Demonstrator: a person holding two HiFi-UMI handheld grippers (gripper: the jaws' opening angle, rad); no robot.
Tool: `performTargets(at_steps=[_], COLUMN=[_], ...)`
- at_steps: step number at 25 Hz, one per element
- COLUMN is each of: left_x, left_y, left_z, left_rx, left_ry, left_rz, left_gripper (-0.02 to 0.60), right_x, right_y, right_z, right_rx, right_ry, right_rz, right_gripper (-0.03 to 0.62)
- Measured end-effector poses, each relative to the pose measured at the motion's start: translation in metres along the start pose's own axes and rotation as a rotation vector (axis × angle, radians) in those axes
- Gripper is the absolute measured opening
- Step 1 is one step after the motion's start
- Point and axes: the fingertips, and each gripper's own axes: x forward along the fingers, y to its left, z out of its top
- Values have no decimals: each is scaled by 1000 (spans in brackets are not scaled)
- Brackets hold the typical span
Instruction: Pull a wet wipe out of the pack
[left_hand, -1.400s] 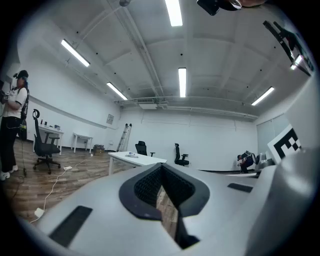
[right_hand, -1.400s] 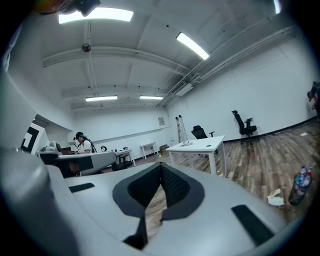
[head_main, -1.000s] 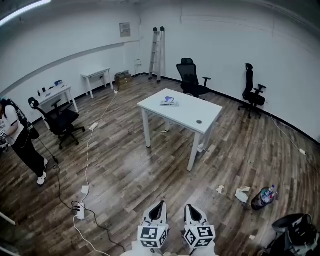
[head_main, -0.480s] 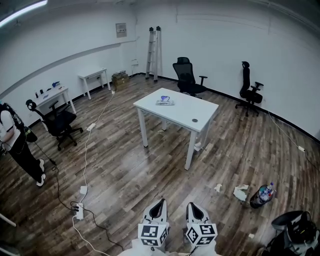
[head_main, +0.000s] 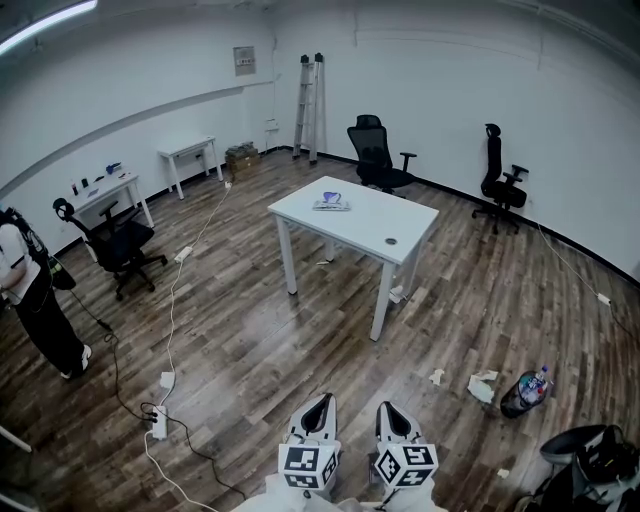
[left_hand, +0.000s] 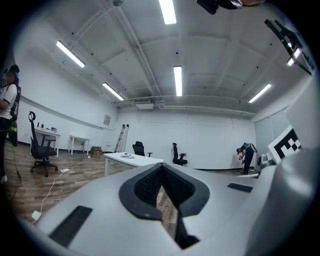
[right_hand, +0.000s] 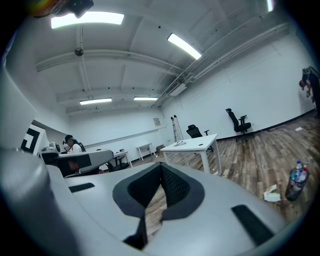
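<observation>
The wet wipe pack (head_main: 332, 202), a flat pale packet with a blue patch, lies on the far left part of a white table (head_main: 400, 225) in the middle of the room. It shows small in the left gripper view (left_hand: 127, 155) and the right gripper view (right_hand: 181, 143). My left gripper (head_main: 318, 405) and right gripper (head_main: 390, 410) are side by side at the bottom edge, several steps short of the table. Both point level toward it. Both are shut with nothing between their pads (left_hand: 150, 187) (right_hand: 172, 187).
A small dark disc (head_main: 390, 241) lies on the table's near right. Two office chairs (head_main: 375, 150) (head_main: 500, 170) and a ladder (head_main: 308, 90) stand behind it. A cable with a power strip (head_main: 160, 420) runs along the floor on the left. A person (head_main: 30, 300) stands far left; crumpled tissues (head_main: 482, 385) and a bottle (head_main: 527, 390) lie right.
Both grippers have edged slightly forward and stay shut. The person at the far left has stepped a little further left. The pack has not moved.
</observation>
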Motion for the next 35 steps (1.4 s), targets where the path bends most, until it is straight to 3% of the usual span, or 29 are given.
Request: performTargets(at_steps=[18,35], left_x=[33,106], left_y=[9,37], left_z=[-3,-7], left_rx=[-2,-11], left_ry=[-7,12], left_rz=[-10,-20], left_gripper=[-2,-2], right_x=[36,105], right_y=[-16,-42], right_z=[8,17], right_rx=[7,39], right_ry=[-10,7], right_rz=[-3,-18], right_gripper=[9,9])
